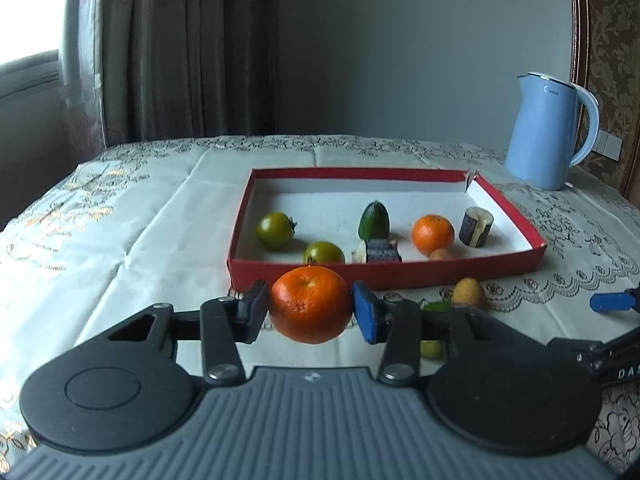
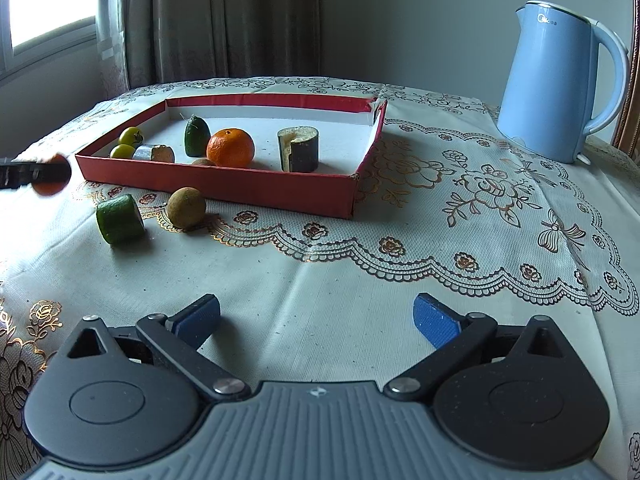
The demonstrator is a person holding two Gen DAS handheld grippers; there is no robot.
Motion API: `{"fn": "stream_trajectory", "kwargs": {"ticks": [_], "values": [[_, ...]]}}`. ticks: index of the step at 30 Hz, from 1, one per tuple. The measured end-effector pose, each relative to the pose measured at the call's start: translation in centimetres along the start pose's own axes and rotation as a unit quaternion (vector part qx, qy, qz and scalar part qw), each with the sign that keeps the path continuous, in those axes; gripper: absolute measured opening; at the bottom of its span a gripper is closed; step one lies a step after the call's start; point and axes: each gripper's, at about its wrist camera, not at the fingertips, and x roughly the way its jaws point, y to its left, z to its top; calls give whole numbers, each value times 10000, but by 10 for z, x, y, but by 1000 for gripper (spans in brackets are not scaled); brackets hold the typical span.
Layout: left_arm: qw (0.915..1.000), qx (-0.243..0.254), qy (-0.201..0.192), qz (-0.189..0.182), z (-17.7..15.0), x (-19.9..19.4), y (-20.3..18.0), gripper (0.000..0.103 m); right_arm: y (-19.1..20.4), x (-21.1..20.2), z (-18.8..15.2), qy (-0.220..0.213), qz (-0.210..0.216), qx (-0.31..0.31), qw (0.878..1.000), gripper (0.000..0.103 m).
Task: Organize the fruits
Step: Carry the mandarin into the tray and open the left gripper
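Note:
My left gripper (image 1: 310, 306) is shut on an orange mandarin (image 1: 310, 304), held just in front of the red tray's near wall (image 1: 384, 272). The tray holds two green tomatoes (image 1: 275, 230), a green fruit piece (image 1: 374, 221), another mandarin (image 1: 433, 234), two dark cut pieces (image 1: 476, 227) and a small brown fruit (image 1: 441, 255). On the cloth before the tray lie a yellow-brown round fruit (image 2: 186, 207) and a green cut piece (image 2: 119, 219). My right gripper (image 2: 316, 320) is open and empty over the cloth, well short of them. The held mandarin shows at the far left of the right wrist view (image 2: 50, 189).
A light blue kettle (image 2: 560, 80) stands at the back right of the table. An embroidered tablecloth (image 2: 480, 208) covers the table. Curtains and a window are behind at the left. The right gripper's blue fingertip (image 1: 612, 302) shows at the right edge of the left wrist view.

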Motion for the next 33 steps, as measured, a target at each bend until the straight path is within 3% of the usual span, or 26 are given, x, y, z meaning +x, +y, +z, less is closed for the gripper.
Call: {"fn": "stream_trajectory", "kwargs": {"ticks": [5,10,19,27,30,33], "values": [[9999,100,-87,4,32,27,-9,42,0,0,0,0,1,2,10000,103],[9996,237,103,137,52,68,-19,42,0,0,0,-2,3,3,10000,103],[9977,304,426,431,55,113,-23,42,-1,1,0,-2,5,5,10000,103],[9968,439,472,464,50,122,-30,43,-1,1,0,-3,7,7,10000,103],[9966,434,411,561,50,121,-30,53,-1,1,0,-3,7,7,10000,103],[9962,439,276,703,51,113,-29,71,-1,1,0,-4,7,8,10000,103]]}}
